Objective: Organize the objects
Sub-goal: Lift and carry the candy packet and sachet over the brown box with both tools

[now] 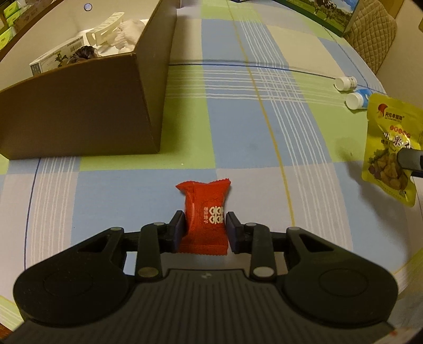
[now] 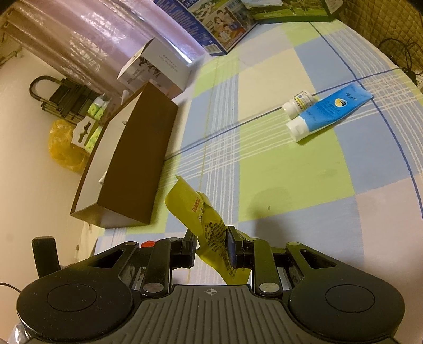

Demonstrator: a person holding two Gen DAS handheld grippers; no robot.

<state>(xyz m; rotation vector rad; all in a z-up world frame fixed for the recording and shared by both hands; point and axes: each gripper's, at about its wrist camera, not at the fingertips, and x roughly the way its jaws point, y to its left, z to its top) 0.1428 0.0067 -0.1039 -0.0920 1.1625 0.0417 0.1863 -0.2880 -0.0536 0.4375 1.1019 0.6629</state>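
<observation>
My left gripper [image 1: 205, 231] is shut on a small red snack packet [image 1: 205, 211], held above the checked cloth. The brown cardboard box [image 1: 87, 105] stands ahead to the left, holding a white carton, a white clip and white cloth. My right gripper [image 2: 211, 247] is shut on a yellow snack packet [image 2: 201, 217], which sticks up crumpled between its pads. In the left wrist view the same yellow packet [image 1: 391, 148] hangs at the right edge with a dark fingertip [image 1: 411, 158] on it. The brown box [image 2: 137, 158] lies left of the right gripper.
A small white bottle [image 2: 297, 103] and a blue tube with a white cap [image 2: 327, 109] lie together on the checked cloth [image 2: 290, 172] at the far right. A white carton [image 2: 158, 66] stands behind the box. Printed boxes [image 2: 219, 23] line the far edge.
</observation>
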